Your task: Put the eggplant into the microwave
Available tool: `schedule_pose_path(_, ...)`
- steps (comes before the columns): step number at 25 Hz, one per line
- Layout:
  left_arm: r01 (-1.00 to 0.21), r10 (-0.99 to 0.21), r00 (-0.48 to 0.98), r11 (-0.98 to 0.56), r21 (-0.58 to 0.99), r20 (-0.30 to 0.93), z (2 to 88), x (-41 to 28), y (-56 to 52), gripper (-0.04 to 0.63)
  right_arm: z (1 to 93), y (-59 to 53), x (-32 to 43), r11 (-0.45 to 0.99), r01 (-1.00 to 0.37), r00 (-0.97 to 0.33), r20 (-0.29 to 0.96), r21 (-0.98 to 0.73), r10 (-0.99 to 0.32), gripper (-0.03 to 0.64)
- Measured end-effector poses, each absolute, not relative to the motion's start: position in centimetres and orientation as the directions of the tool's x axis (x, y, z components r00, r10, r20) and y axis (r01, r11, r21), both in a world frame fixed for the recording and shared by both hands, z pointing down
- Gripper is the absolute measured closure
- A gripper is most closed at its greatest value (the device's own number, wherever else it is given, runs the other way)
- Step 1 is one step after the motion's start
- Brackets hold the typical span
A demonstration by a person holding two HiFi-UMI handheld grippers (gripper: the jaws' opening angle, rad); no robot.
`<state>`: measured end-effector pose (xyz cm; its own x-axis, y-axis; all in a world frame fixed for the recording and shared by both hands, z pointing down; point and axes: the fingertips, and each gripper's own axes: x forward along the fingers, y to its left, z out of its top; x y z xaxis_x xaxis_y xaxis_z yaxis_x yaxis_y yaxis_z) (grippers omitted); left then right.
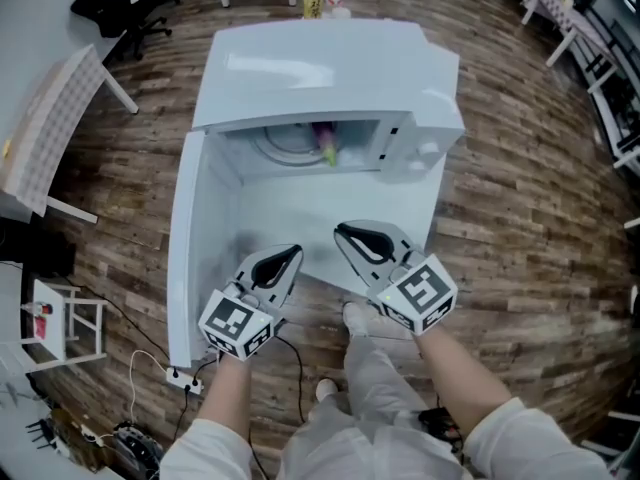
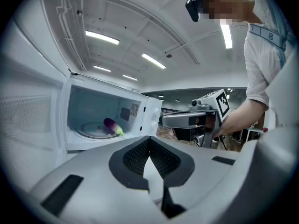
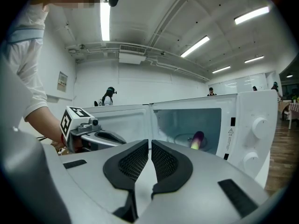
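The white microwave (image 1: pixel 330 68) stands with its door (image 1: pixel 185 238) swung wide open. Both grippers hang side by side outside its open mouth. The left gripper (image 1: pixel 285 258) has its jaws pressed together, empty. The right gripper (image 1: pixel 347 234) has its jaws all but closed on nothing. The purple eggplant (image 1: pixel 326 143) lies inside the microwave on the turntable (image 2: pixel 91 129), well apart from both grippers.

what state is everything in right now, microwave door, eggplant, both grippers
microwave door, wide open, swung to the left in the head view
eggplant, lying on the turntable plate inside the microwave, not held
left gripper, shut, empty
right gripper, shut down to a thin slit, empty
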<state>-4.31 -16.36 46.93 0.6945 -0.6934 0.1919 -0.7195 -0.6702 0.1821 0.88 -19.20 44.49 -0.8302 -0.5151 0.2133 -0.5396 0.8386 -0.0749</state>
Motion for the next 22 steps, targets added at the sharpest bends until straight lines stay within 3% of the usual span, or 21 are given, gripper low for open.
schedule_pose_path(22, -0.711, -0.681, 0.703, -0.678, 0.187, 0.205, 47.5, -4.4, -15.7, 0.594, 45.1, -17.1, 1.8, 0.839, -0.533, -0.835, 0.226, -0.110, -0.501, 0.584)
